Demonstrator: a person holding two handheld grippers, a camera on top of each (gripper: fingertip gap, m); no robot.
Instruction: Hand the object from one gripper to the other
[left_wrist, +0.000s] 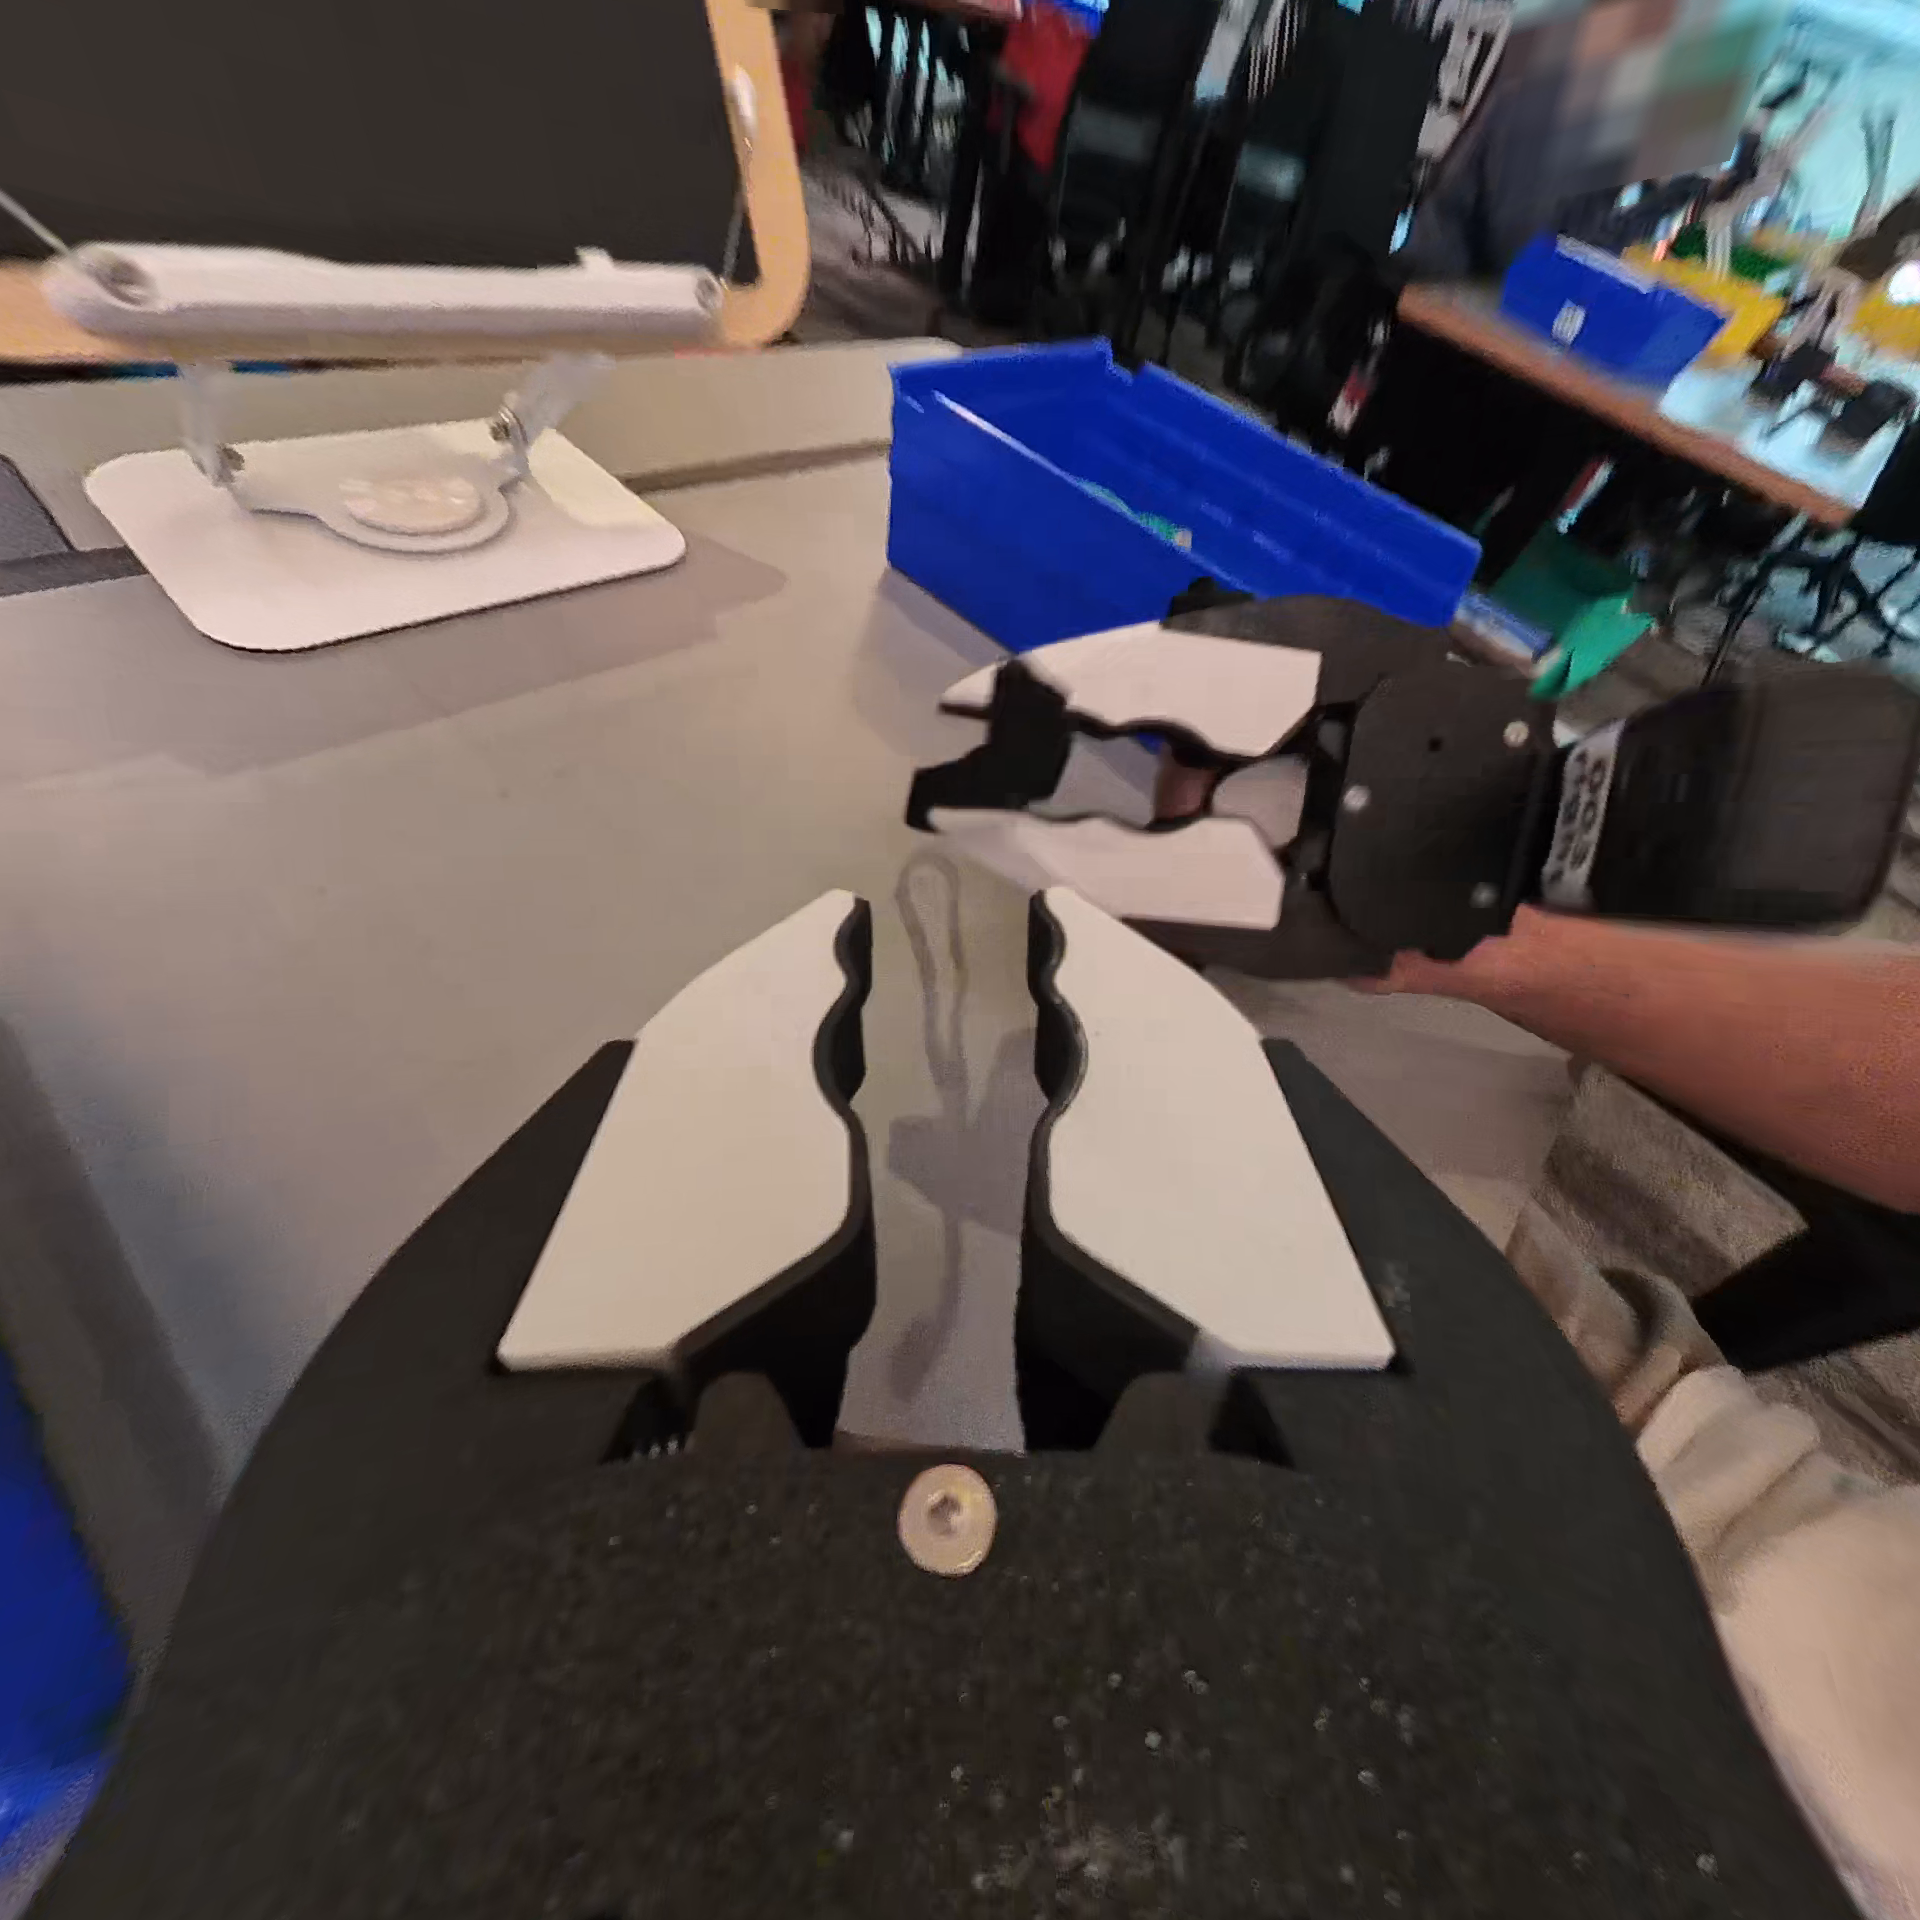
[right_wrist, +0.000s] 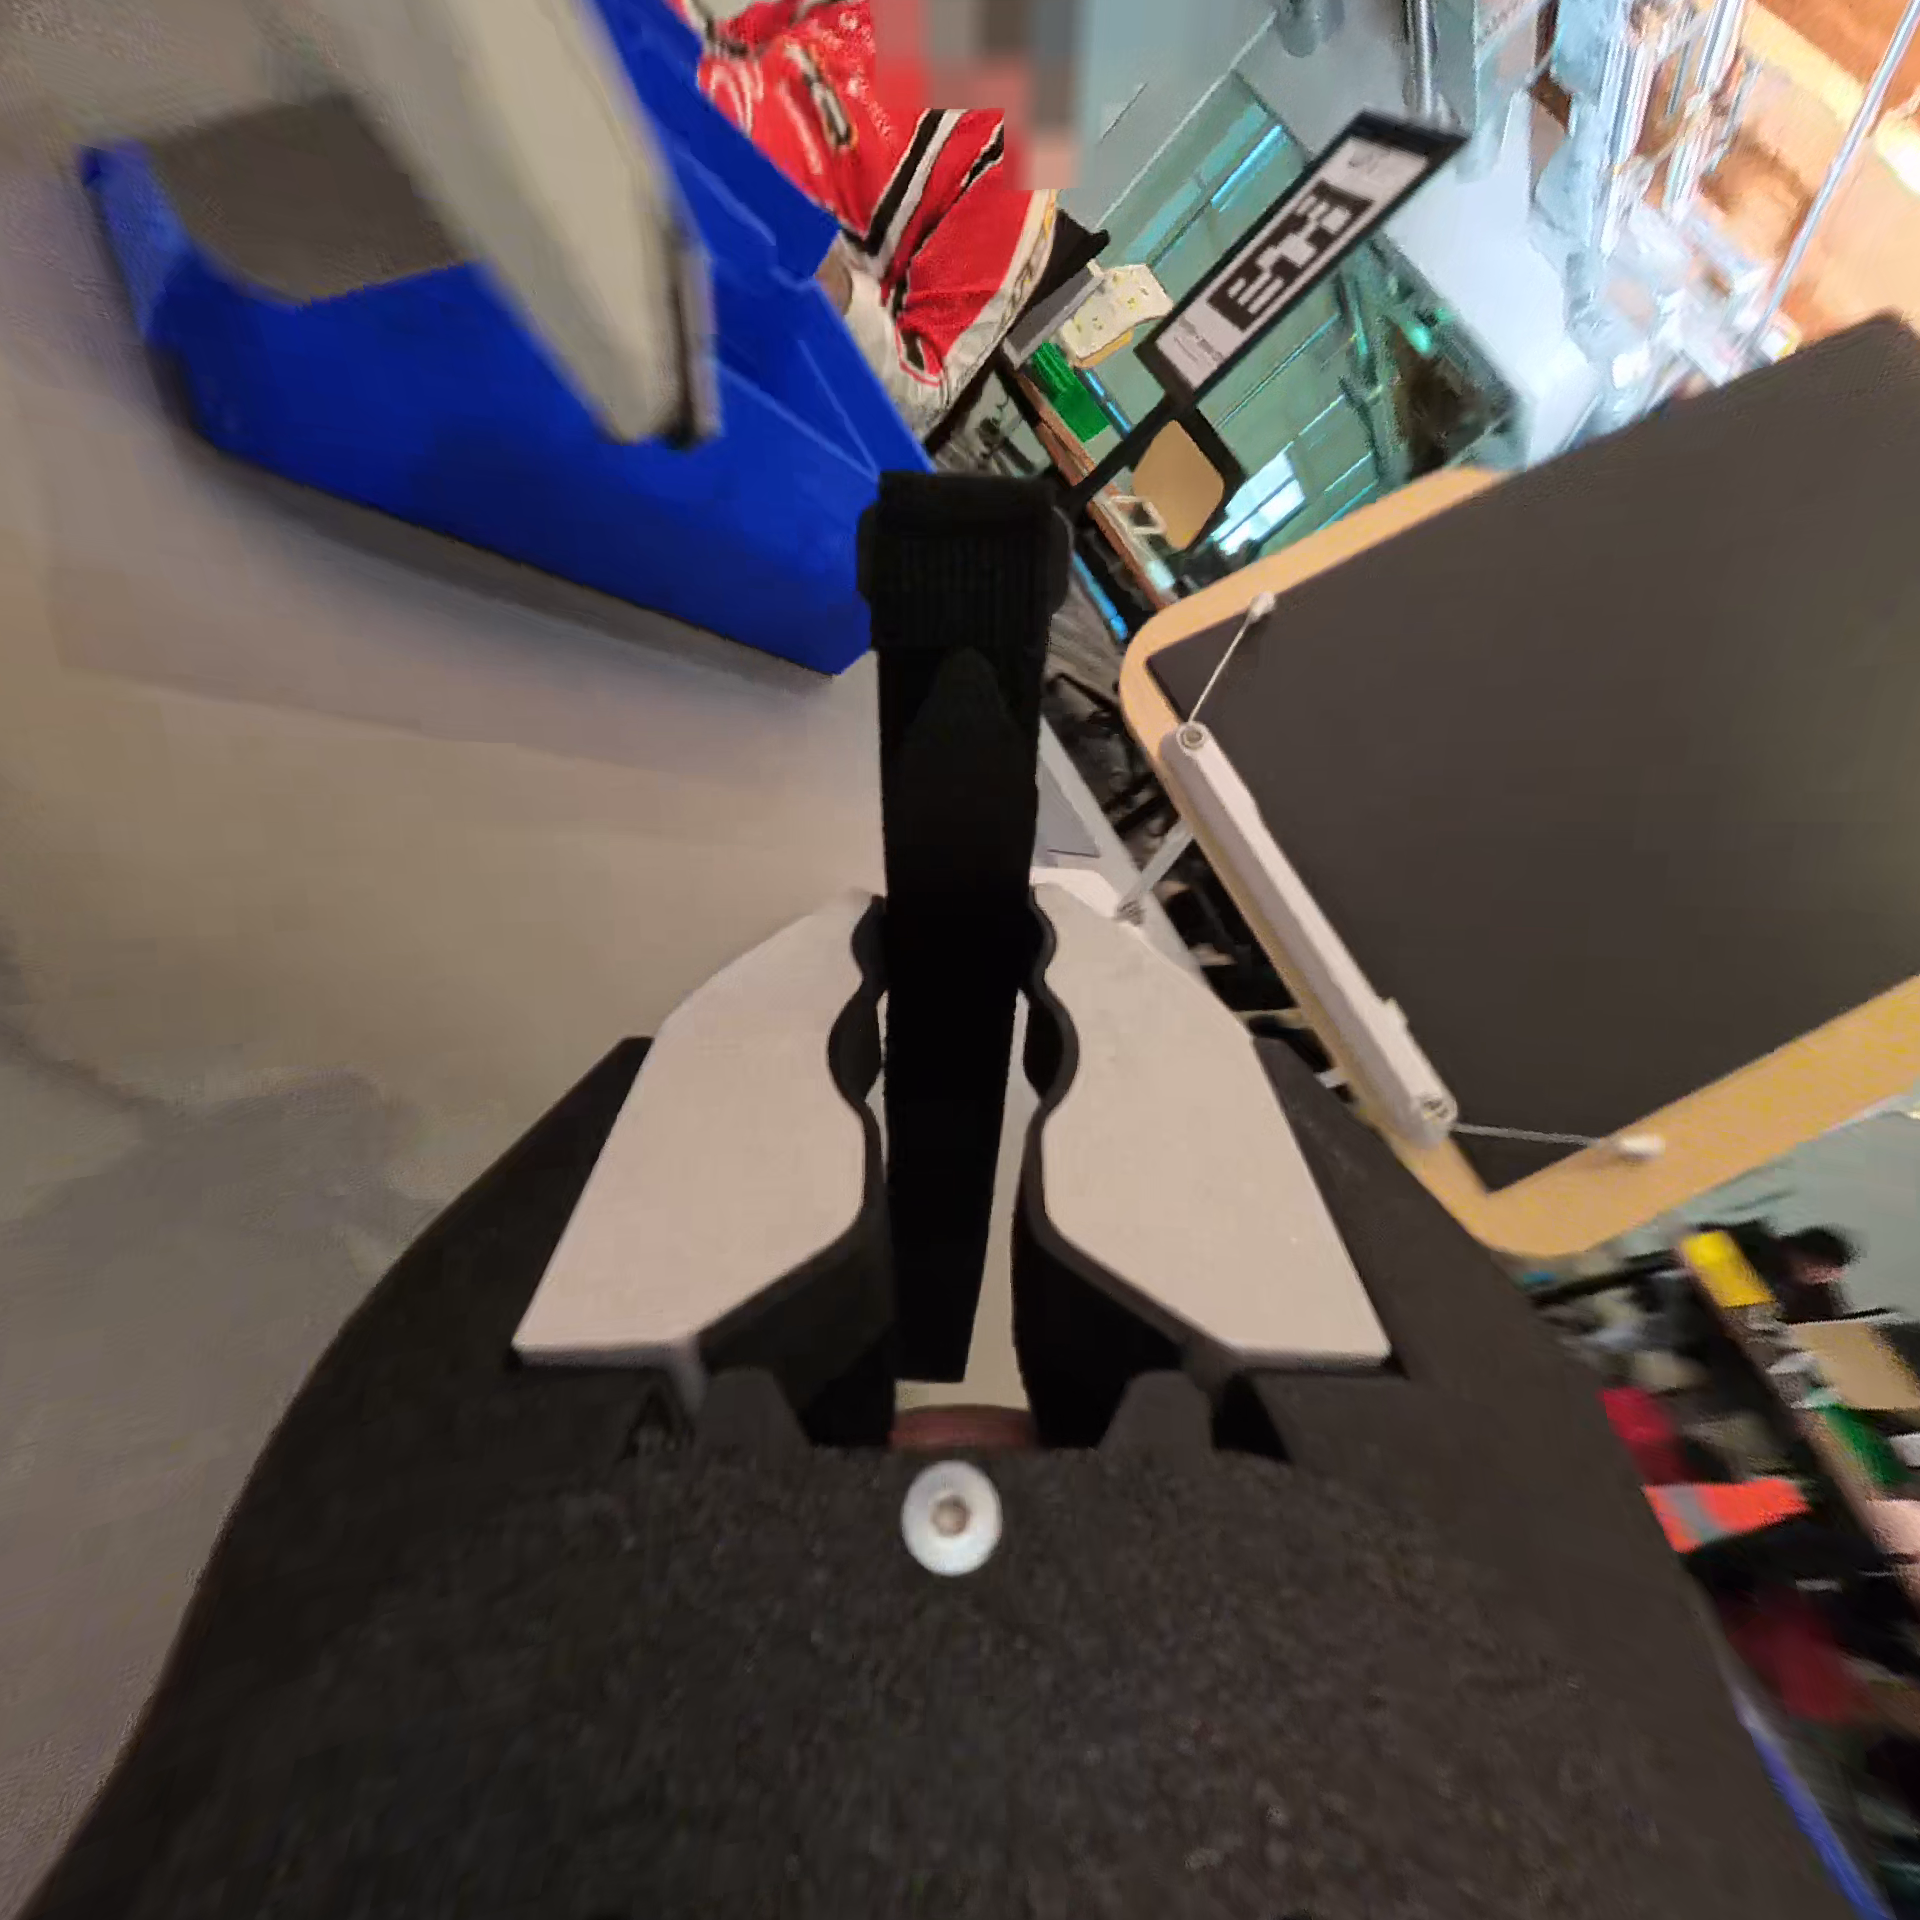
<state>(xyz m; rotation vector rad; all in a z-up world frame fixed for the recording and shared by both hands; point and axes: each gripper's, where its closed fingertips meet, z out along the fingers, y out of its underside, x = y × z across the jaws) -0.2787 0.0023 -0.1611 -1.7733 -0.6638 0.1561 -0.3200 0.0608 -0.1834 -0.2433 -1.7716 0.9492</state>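
A white label with print wraps the right claw's handle; a distant sign bears writing.

Left gripper: black grainy body, two white fingers with wavy black inner pads, one silver screw at centre. Right gripper: same build; black ribbed handle, white marked band.

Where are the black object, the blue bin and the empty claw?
black object (right_wrist: 956, 935), right wrist view, middle of its shaft
blue bin (left_wrist: 1039, 551), left wrist view, near side wall
left claw (left_wrist: 951, 914), left wrist view, between its fingertips
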